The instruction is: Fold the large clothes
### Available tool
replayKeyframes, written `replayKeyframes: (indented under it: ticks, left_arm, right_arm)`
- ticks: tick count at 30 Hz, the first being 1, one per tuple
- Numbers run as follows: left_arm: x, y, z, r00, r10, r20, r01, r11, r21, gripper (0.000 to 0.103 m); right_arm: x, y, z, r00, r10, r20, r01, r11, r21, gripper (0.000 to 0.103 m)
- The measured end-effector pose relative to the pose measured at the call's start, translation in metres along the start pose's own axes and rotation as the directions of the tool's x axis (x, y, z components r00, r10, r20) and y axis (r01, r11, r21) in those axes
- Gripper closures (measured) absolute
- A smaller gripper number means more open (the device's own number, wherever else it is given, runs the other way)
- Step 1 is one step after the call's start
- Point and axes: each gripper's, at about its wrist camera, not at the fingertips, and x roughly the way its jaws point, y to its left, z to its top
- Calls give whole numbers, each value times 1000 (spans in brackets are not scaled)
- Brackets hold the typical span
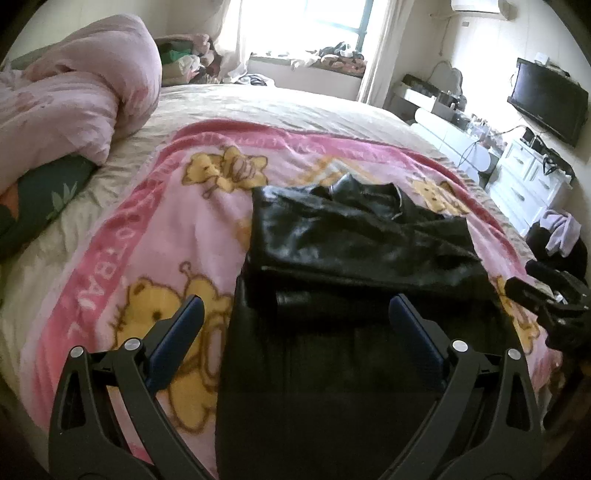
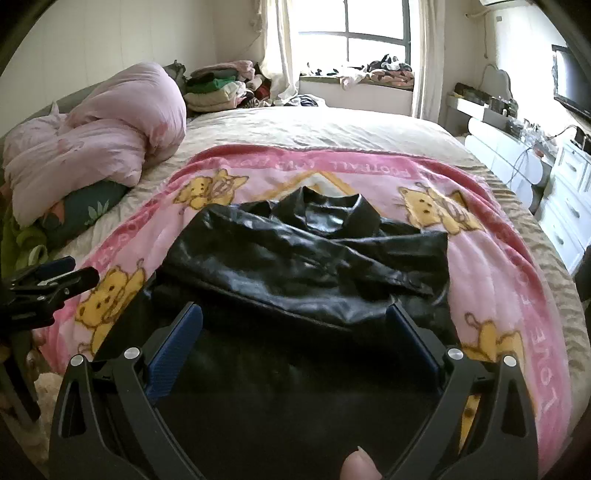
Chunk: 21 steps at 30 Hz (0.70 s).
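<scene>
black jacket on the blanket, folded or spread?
Partly folded. The black jacket has its sleeves laid across the chest below the collar, while its lower half lies flat toward the cameras, not yet folded up.

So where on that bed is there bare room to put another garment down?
The beige bedspread is bare between the pink bear blanket and the window side. The blanket also has a free patch left of the black jacket. The left side is crowded by the rolled pink duvet; folded clothes are piled beyond the far corner.

Sunlit window (image 2: 373, 33), white dresser (image 1: 532, 181) — wall television (image 1: 546, 101), pale walls
</scene>
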Motion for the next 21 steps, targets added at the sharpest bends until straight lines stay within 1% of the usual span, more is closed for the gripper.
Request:
replayKeyframes:
  ticks: [12,21]
  left_arm:
    - [0,-5,-33,998,26,-54,-25,1000,9,9]
    - [2,3,-57,992,73,-100,-71,997,24,9]
  right_arm:
    - [-8,-14,-37,999,-3,-42,3,1000,14,5]
    - [-14,-22,-59,998,-8,-60,9,1000,16,5]
